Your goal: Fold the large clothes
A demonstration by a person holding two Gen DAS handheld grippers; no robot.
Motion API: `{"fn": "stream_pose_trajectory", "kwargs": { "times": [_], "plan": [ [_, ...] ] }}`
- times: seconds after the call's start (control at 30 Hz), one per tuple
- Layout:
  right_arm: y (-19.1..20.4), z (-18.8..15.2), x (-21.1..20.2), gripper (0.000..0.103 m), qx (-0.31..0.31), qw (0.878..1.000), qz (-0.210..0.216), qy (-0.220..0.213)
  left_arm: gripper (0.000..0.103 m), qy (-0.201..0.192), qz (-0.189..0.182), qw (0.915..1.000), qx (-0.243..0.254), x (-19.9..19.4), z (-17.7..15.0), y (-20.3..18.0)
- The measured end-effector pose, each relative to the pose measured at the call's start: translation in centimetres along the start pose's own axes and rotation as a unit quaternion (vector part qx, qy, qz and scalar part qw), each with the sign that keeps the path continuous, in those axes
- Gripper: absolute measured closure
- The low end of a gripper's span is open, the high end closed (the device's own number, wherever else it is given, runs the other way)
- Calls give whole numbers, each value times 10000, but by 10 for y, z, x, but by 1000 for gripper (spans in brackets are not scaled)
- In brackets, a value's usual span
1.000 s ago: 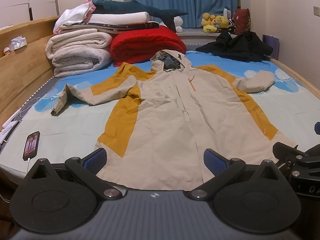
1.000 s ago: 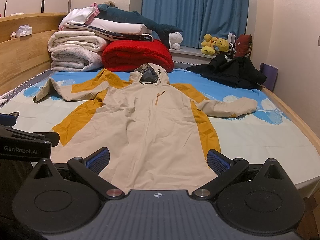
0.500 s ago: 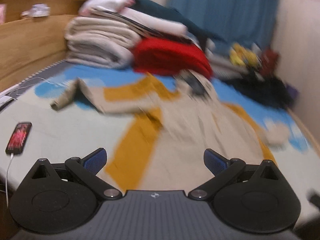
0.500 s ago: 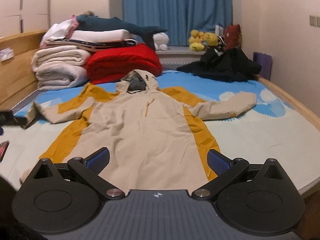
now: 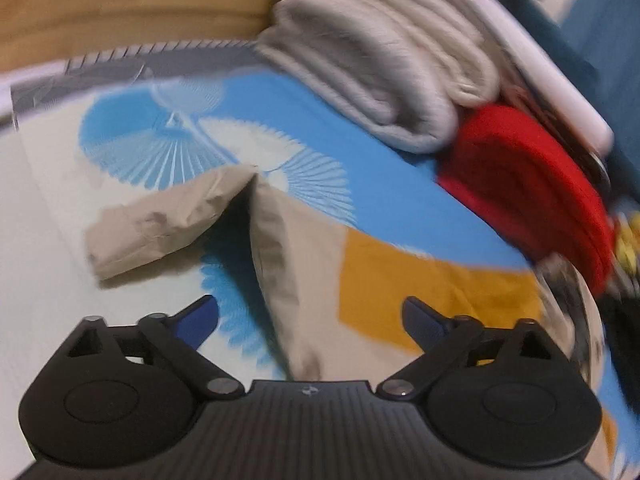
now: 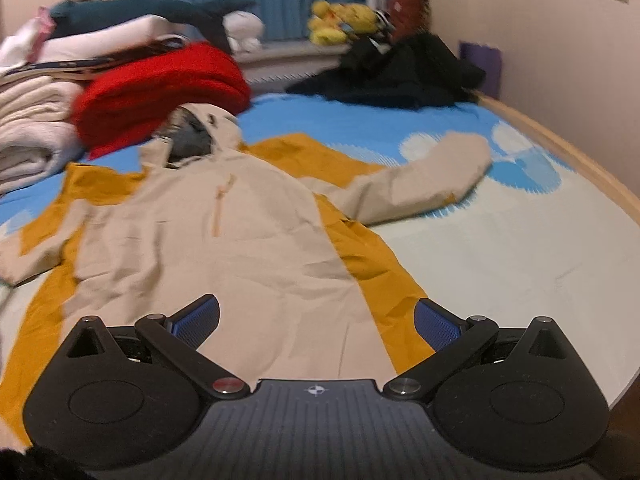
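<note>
A beige and mustard hooded jacket lies flat, front up, on the bed, sleeves spread. Its right sleeve reaches toward the wall side. In the left wrist view its left sleeve lies bent, the cuff end folded back. My left gripper is open and empty, just above the sleeve near the shoulder. My right gripper is open and empty above the jacket's lower right part.
Folded white blankets and a red blanket are stacked at the head of the bed. A black garment and plush toys lie at the far right. A wooden bed rail borders the right side.
My left gripper has swung left and forward, from the jacket's hem to its left sleeve. My right gripper has moved forward and right over the jacket. Both stay open.
</note>
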State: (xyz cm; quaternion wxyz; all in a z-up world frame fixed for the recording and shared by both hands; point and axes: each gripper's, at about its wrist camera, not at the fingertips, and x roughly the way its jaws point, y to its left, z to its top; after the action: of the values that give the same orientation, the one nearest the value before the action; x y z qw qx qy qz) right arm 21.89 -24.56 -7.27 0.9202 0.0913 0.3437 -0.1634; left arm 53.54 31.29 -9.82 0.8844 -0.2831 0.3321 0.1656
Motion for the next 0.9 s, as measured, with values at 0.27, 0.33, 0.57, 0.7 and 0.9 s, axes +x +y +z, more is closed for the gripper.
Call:
{"fn": "stream_pose_trajectory", "kwargs": {
  "times": [0.27,0.33,0.57,0.7,0.9],
  "plan": [
    [4,6,58,1,-518,9957,-769,80,102,-1068,1519,9824,220,49,52,4],
    [5,10,66,1,-553,9954,-778,76,102,-1433,1648,9753,325,42,76,11],
    [-18,18,94,1,88,9985,-474,261,93,-1282,1457,9765,935,68,93,18],
    [-67,25,102,1,684,9962,-543,81,51,-979,546,9918,618,50,68,28],
    [-157,50,154,1,1953,9807,-10,72,16,-689,-585,9866,1361,-33,-19,5]
  ]
}}
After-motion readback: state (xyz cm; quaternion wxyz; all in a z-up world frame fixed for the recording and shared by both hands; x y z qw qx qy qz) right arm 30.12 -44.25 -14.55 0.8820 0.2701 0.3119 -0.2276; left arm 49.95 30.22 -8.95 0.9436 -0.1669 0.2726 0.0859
